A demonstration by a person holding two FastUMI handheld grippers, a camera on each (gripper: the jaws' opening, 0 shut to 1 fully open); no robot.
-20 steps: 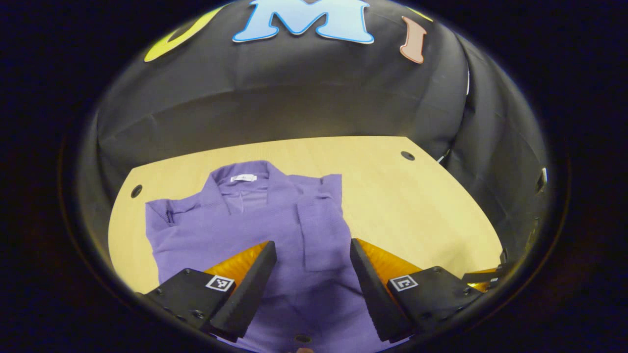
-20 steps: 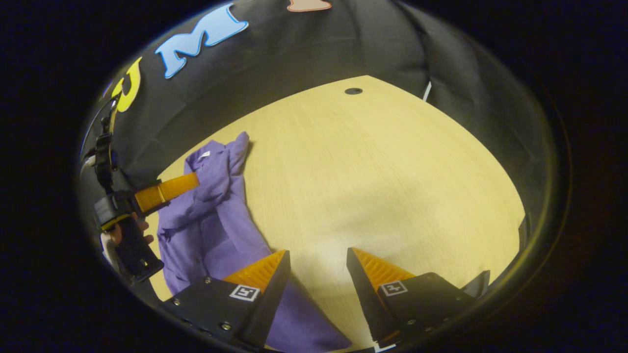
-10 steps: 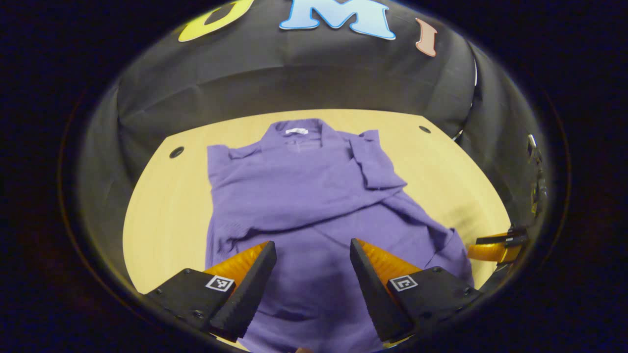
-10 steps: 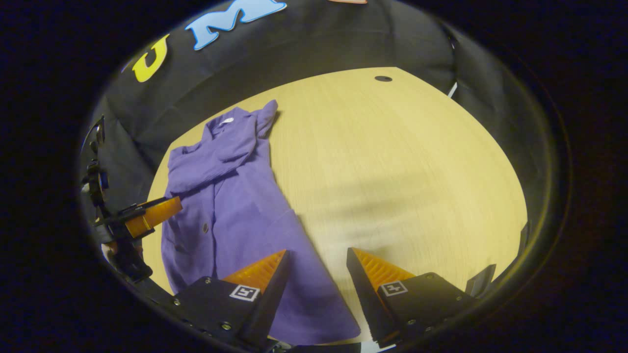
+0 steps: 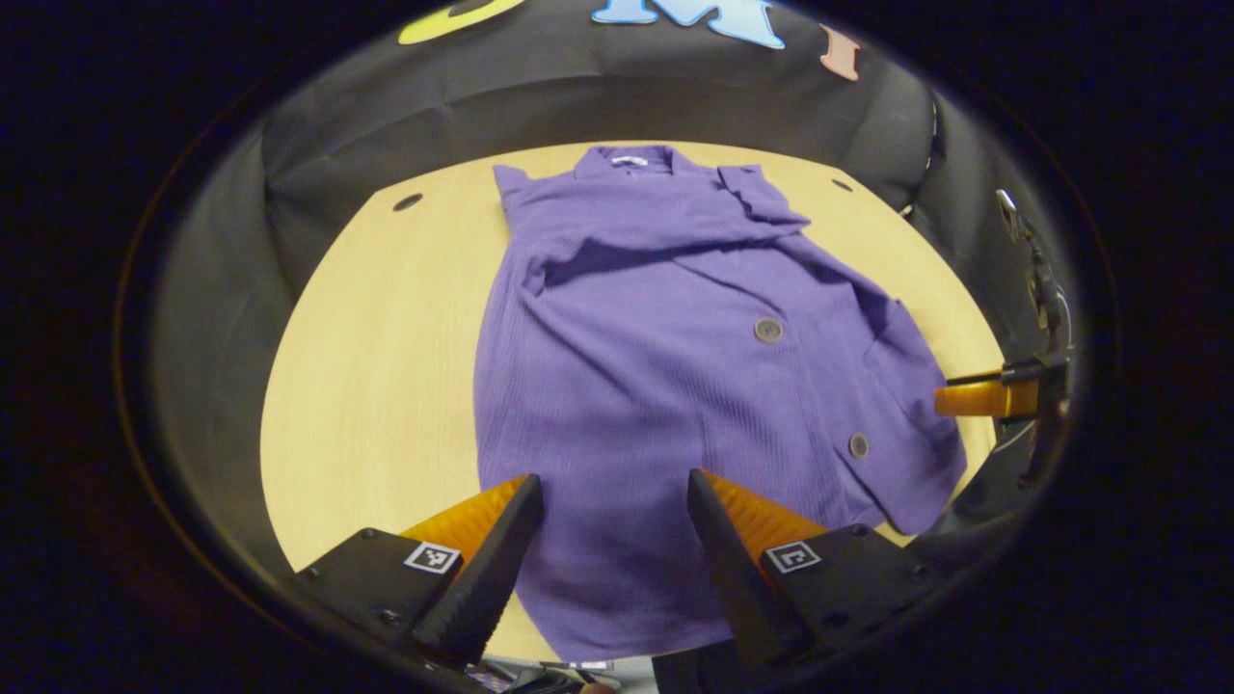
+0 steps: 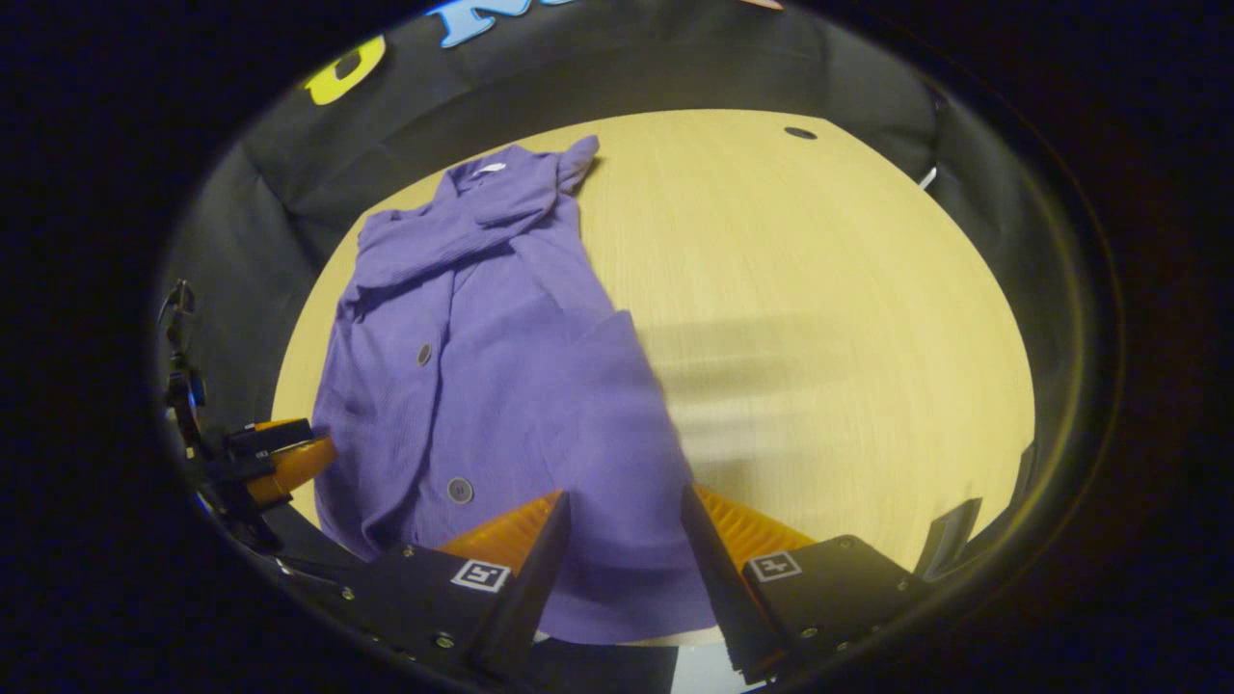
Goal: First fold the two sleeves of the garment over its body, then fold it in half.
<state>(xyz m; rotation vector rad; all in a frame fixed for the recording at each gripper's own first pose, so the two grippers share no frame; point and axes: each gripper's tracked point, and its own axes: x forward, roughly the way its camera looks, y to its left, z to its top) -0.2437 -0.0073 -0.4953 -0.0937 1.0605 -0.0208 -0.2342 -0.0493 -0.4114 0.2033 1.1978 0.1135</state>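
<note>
In the left gripper view, the left gripper (image 5: 614,545) sits nearest, its two fingers spread apart with nothing between them, poised above the hem end of the purple cardigan (image 5: 675,386). The hem (image 5: 627,631) reaches almost to the near edge of the light wooden table (image 5: 366,386). Farther along, the garment lies flat and lengthwise, with two round buttons (image 5: 768,330) showing on its front (one mid-body, one lower toward the right edge). Beyond them both sleeves (image 5: 627,207) are folded across the chest, and at the far end the collar (image 5: 629,160) with its small white label lies near the table's far edge, in front of the black cloth wall. At the right of this view the right gripper (image 5: 993,397) shows just beside the garment's side edge.

In the right gripper view, the right gripper (image 6: 622,554) is likewise released, fingers parted, hanging over the hem corner (image 6: 627,607) of the cardigan (image 6: 501,386) at the table's (image 6: 819,308) near edge. The garment runs away up and to the left, folded sleeves (image 6: 453,236) near the collar (image 6: 487,172). The left gripper (image 6: 280,463) appears at the left rim, close to the garment's other side (whether it touches the cloth cannot be told).
</note>
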